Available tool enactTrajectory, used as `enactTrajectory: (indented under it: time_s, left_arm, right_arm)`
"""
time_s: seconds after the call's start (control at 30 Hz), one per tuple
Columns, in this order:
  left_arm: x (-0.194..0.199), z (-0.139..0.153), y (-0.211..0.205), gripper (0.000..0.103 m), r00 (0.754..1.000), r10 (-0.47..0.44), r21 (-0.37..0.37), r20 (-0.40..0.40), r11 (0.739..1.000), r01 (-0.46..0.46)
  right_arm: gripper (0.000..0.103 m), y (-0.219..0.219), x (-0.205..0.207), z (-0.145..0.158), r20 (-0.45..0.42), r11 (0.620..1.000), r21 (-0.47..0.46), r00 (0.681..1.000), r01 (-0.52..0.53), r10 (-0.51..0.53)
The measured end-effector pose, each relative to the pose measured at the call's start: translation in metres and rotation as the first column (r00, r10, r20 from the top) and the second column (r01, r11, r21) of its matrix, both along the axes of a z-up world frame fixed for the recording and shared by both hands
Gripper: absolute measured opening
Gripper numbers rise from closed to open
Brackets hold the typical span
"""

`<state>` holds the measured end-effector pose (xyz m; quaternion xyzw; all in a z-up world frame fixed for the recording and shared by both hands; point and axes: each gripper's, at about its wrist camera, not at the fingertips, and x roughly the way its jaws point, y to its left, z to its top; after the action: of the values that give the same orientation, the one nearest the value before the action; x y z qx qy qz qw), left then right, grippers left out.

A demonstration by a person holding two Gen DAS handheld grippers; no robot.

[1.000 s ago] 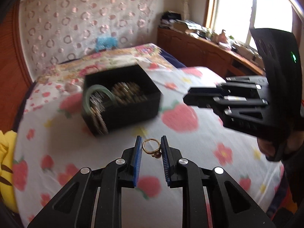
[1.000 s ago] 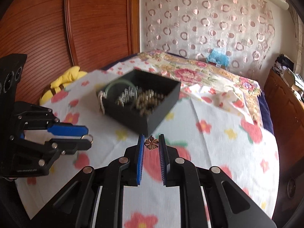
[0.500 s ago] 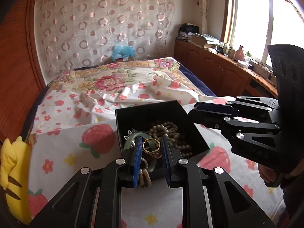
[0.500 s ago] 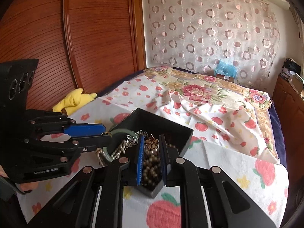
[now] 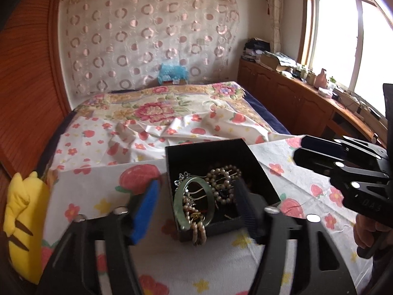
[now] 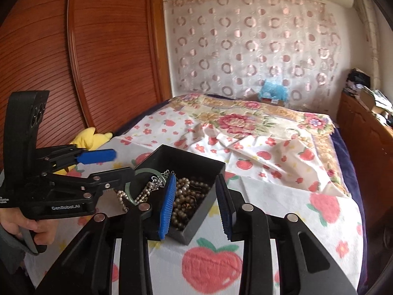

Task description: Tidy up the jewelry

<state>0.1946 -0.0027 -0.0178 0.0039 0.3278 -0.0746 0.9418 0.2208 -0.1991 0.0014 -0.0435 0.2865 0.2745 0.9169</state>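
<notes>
A black open box (image 5: 255, 164) (image 6: 211, 194) sits on the strawberry-print cloth and holds a green bangle (image 5: 180, 196) (image 6: 145, 172), pearl strands (image 5: 221, 184) (image 6: 181, 196) and a silver chain. One pearl strand hangs over the box's near wall (image 5: 199, 231). My left gripper (image 5: 196, 204) (image 6: 115, 164) is open and empty, its jaws spread on either side of the box. My right gripper (image 6: 195, 201) is open and empty just above the box; it also shows in the left wrist view (image 5: 316, 152).
The box stands on a bed covered by a strawberry cloth (image 5: 98, 191) and a floral blanket (image 5: 157, 108). A yellow plush toy (image 5: 22, 223) lies at the left edge. A wooden wardrobe (image 6: 98, 49) stands left, wooden cabinets (image 5: 294, 100) right.
Both grippers have opened over the box. The gold ring that was in my left gripper and the flower charm that was in my right gripper are no longer between the fingers.
</notes>
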Motion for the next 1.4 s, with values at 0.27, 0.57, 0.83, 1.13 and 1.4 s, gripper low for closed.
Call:
enactTrajectory:
  time_s: [0.27, 0.57, 0.83, 1.13, 1.4]
  left_arm:
    - [-0.052, 0.017, 0.008, 0.094, 0.994, 0.086, 0.007, 0.061, 0.996, -0.086]
    - [-0.103, 0.028, 0.009, 0.095, 0.987, 0.132, 0.014, 0.096, 0.991, -0.134]
    - [-0.123, 0.031, 0.006, 0.095, 0.984, 0.138, 0.032, 0.115, 0.989, -0.143]
    - [-0.136, 0.033, 0.004, 0.095, 0.983, 0.132, 0.026, 0.124, 0.990, -0.137]
    - [-0.141, 0.037, 0.003, 0.095, 0.981, 0.132, 0.022, 0.139, 0.990, -0.137]
  right_arm:
    - [0.077, -0.025, -0.052, 0.011, 0.065, 0.994, 0.033, 0.992, 0.108, -0.110]
    - [0.101, -0.044, -0.102, 0.018, 0.125, 0.977, 0.047, 0.969, 0.207, -0.211]
    - [0.101, -0.054, -0.120, 0.019, 0.135, 0.970, 0.059, 0.961, 0.234, -0.240]
    - [0.101, -0.050, -0.132, 0.022, 0.151, 0.970, 0.063, 0.958, 0.237, -0.244]
    - [0.101, -0.049, -0.133, 0.022, 0.139, 0.968, 0.067, 0.958, 0.243, -0.251]
